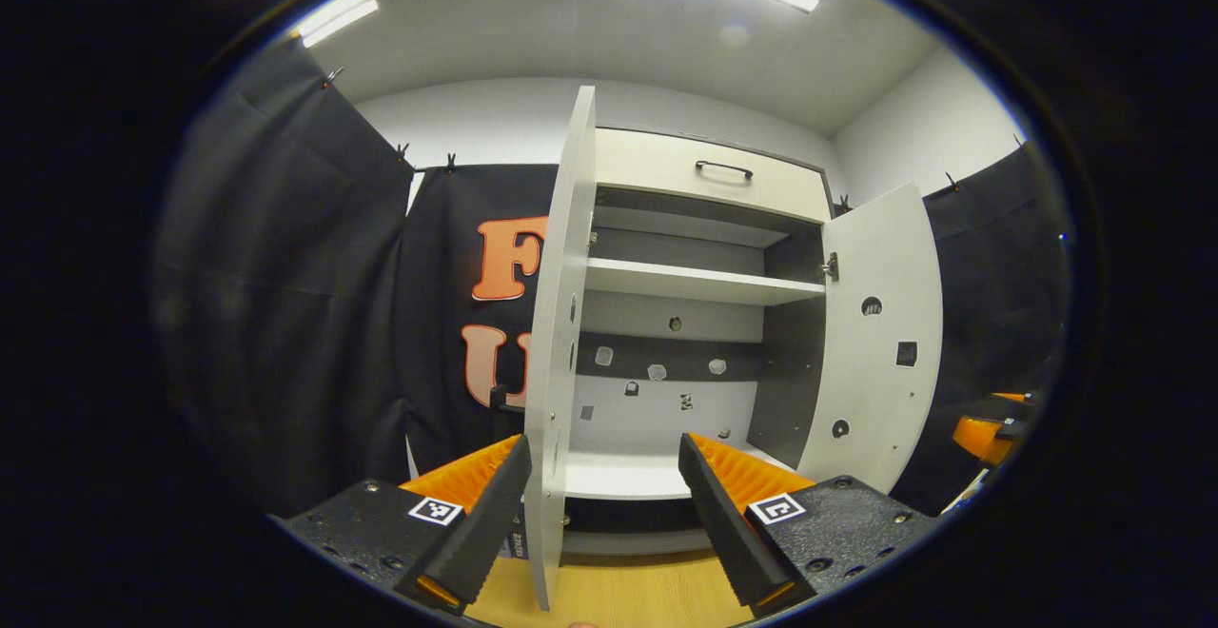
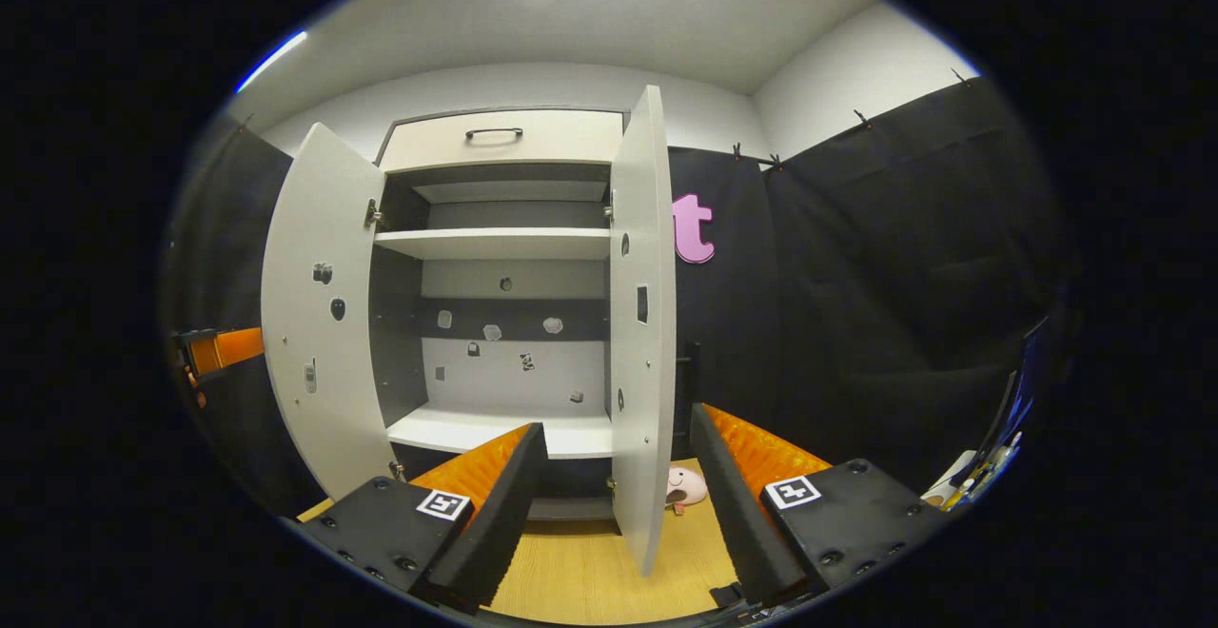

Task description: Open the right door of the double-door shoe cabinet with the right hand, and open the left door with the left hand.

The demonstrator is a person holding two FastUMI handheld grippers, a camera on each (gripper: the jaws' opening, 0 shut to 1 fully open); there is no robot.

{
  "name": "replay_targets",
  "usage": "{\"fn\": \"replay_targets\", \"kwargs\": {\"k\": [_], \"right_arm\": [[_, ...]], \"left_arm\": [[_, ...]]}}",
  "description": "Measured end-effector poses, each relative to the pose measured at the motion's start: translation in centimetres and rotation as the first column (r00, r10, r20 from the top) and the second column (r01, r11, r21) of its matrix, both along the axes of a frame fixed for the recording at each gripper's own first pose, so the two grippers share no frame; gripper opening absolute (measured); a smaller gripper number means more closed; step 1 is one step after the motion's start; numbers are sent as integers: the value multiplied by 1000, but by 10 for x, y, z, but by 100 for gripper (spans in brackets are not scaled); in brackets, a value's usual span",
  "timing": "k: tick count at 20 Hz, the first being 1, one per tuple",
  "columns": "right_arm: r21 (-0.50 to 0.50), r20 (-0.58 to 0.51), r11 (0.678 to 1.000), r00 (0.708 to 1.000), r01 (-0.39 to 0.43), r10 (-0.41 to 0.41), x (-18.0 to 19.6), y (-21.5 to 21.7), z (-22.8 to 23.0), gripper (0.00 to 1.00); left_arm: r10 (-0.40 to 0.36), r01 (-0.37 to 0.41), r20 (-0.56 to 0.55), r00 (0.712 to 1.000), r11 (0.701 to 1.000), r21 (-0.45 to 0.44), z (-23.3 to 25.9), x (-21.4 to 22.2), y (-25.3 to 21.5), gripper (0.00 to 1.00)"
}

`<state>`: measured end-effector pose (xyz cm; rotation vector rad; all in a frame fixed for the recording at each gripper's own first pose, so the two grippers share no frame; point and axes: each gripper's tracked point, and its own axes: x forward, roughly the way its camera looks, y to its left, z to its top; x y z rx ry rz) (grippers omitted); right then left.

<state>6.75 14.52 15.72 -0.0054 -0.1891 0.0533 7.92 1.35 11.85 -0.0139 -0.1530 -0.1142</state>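
The shoe cabinet (image 1: 699, 285) stands on the wooden floor (image 1: 618, 595) against the booth's wall, both doors swung wide. The left tool (image 1: 603, 504) has its fingers apart, straddling the left door (image 1: 559, 352) edge-on without clamping it. The right tool (image 2: 618, 495) is likewise spread around the right door (image 2: 642, 323). A drawer (image 2: 504, 141) with a dark handle tops the cabinet. No writing is legible.

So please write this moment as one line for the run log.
left door open | right door open | left tongs open | right tongs open | shelves bare
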Motion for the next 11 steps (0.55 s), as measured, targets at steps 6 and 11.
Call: {"fn": "replay_targets", "kwargs": {"k": [6, 11], "right_arm": [[0, -2, 1000, 1000, -1, 1, 1, -1, 0, 97], [2, -9, 1000, 1000, -4, 4, 1, 0, -3, 97]], "left_arm": [[4, -4, -5, 1000, 1000, -1, 0, 0, 2, 94], [-4, 4, -1, 1000, 1000, 6, 2, -2, -3, 94]]}}
